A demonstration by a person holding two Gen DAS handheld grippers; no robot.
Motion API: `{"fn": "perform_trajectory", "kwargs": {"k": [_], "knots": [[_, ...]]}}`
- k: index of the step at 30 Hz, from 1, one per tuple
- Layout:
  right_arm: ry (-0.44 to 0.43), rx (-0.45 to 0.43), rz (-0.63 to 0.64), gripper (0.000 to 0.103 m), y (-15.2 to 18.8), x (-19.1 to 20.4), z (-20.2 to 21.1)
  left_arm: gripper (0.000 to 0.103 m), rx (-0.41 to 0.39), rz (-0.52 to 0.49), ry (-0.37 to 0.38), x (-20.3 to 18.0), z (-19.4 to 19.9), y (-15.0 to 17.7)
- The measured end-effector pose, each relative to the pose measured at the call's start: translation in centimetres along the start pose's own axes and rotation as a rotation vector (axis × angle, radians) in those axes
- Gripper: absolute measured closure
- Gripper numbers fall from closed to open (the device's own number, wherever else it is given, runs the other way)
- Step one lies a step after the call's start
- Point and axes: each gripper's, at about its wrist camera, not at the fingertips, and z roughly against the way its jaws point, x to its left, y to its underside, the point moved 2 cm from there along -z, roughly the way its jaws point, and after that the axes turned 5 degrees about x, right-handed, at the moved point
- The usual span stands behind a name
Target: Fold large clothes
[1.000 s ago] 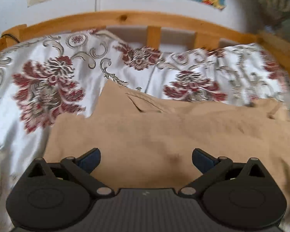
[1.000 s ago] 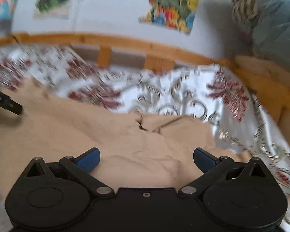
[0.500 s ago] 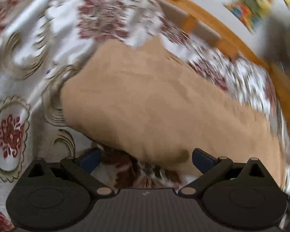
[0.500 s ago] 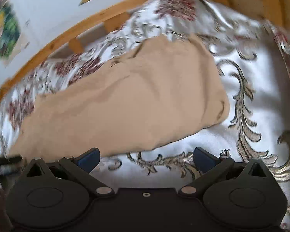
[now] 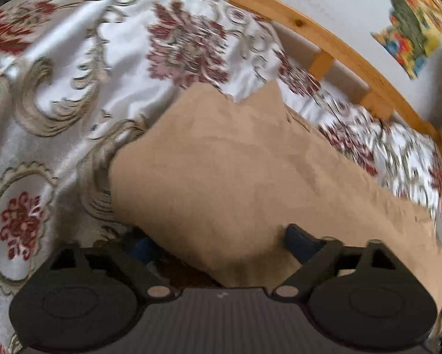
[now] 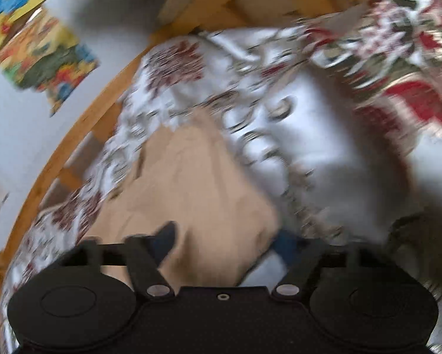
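A tan garment (image 5: 235,171) lies folded lengthwise on a bed with a white, red-flowered cover (image 5: 58,88). My left gripper (image 5: 221,243) is open, its two blue-padded fingers straddling the garment's near left corner, one finger partly under the cloth edge. In the blurred right wrist view, my right gripper (image 6: 224,240) is open around the garment's (image 6: 191,183) near right end, one finger on the cloth and one at its edge.
A curved wooden bed rail (image 5: 324,38) runs behind the bed, with a white wall and colourful posters (image 5: 412,20) above. The rail (image 6: 73,147) also shows in the right wrist view, with more patterned bedding (image 6: 398,67) bunched at right.
Both grippers have dropped from above the garment's middle and swung outward to its opposite near ends. The jaws now straddle the cloth edges. The garment itself looks unmoved.
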Motion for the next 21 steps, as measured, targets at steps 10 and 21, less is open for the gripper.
{"fn": "perform_trajectory", "kwargs": {"k": [10, 21], "knots": [[0.074, -0.059, 0.235, 0.091, 0.0, 2.3, 2.2, 0.101, -0.104, 0.003, -0.094, -0.6, 1.8, -1.1], [0.082, -0.045, 0.216, 0.091, 4.5, 0.8, 12.8, 0.101, -0.063, 0.021, -0.064, 1.5, 8.2, 1.7]]}}
